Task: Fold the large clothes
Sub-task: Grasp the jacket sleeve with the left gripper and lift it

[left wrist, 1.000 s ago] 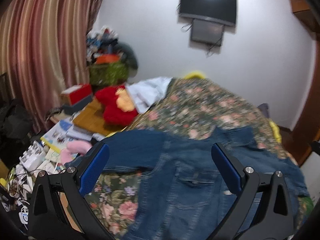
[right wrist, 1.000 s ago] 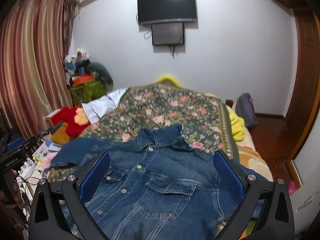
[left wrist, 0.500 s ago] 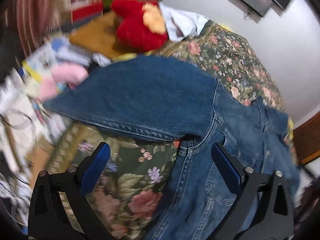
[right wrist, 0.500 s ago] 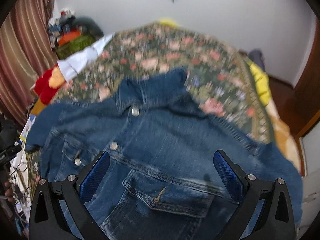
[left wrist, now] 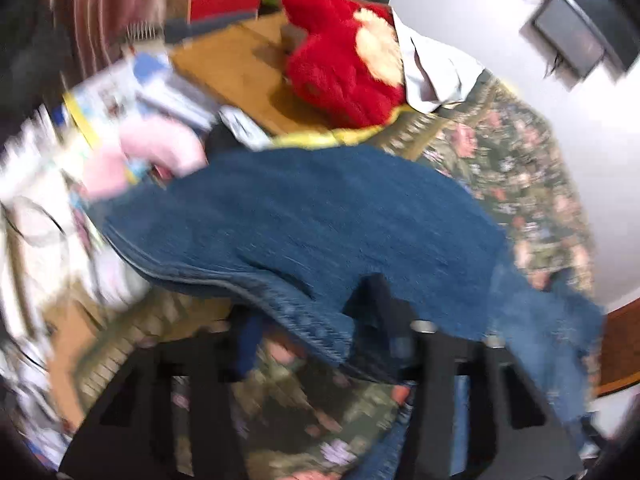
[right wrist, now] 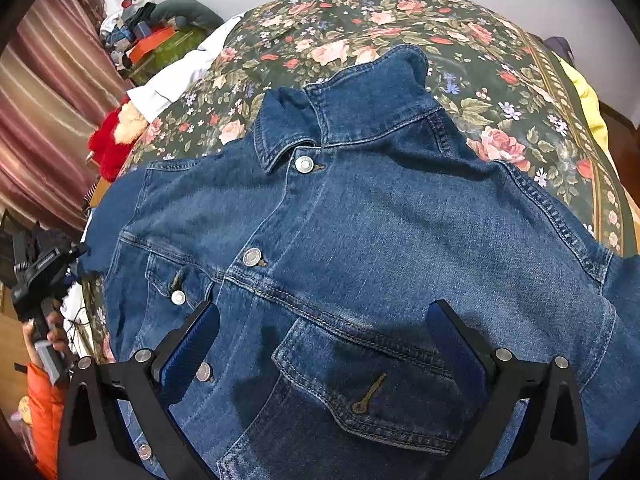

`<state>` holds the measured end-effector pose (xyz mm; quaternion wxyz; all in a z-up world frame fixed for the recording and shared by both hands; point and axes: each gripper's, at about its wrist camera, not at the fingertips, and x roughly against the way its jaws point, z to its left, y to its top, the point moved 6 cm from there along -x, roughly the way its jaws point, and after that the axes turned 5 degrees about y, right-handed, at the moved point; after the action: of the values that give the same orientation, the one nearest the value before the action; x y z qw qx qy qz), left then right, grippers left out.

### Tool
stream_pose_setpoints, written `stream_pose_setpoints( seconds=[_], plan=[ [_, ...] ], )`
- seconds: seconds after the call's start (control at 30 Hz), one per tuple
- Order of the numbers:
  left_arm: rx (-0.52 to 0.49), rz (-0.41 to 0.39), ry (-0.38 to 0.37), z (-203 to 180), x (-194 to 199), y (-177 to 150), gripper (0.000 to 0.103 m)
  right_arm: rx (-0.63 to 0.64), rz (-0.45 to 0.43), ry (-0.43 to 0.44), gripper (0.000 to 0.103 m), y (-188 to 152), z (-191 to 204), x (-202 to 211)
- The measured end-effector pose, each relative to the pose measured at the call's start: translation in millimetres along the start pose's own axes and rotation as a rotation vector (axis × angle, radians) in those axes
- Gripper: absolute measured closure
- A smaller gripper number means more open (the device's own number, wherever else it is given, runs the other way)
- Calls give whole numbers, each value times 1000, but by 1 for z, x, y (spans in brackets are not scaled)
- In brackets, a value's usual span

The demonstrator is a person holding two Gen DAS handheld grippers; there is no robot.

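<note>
1. While the left tool [left wrist: 324,344] closes, its jaws straddle the denim jacket's [right wrist: 360,240] sleeve [left wrist: 300,220] seam; contact blurred.
2. Right tool [right wrist: 322,344] spread, empty, over chest pocket [right wrist: 360,380].
3. Jacket face-up on bed [right wrist: 500,92]; sleeve runs outward, away from the body, so the left tool is nearer.

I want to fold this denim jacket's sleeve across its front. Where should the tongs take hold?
Judging by its pose, grip the denim jacket by the sleeve at its stitched lower edge, coming from the bed's edge. The sleeve lies spread sideways and flat, so only that seam offers a ridge. The closing left tongs already straddle it.
</note>
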<state>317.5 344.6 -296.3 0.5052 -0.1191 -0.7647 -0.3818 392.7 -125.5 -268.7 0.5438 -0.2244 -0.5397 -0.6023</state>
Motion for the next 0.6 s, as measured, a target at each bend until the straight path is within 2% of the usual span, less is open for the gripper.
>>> stream_pose_setpoints(
  seconds=[0.03, 0.07, 0.17, 0.2, 0.27, 0.37, 0.47, 0.6],
  plan=[
    [-32, -25, 36, -2, 3, 4, 74, 5, -2, -3, 0, 0, 1, 0],
    [-74, -62, 89, -8, 9, 9, 77, 10, -8, -4, 0, 0, 1, 2],
    [-209, -200, 157, -33, 35, 21, 81, 33, -31, -5, 0, 0, 5, 13],
    [-274, -258, 166, -49, 48, 24, 86, 41, -39, -7, 0, 0, 5, 18],
    [-392, -351, 159, -85, 74, 25, 88, 62, -67, -17, 0, 0, 7, 29],
    [-503, -424, 126, -133, 95, 20, 89, 88, -106, -41, 0, 1, 8, 49],
    [-560, -393, 61, -169, 97, 2, 89, 93, -144, -45, 0, -1, 7, 70],
    [-593, -247, 12, -198, 60, -41, 87, 97, -193, -49, 0, -9, 7, 99]
  ],
)
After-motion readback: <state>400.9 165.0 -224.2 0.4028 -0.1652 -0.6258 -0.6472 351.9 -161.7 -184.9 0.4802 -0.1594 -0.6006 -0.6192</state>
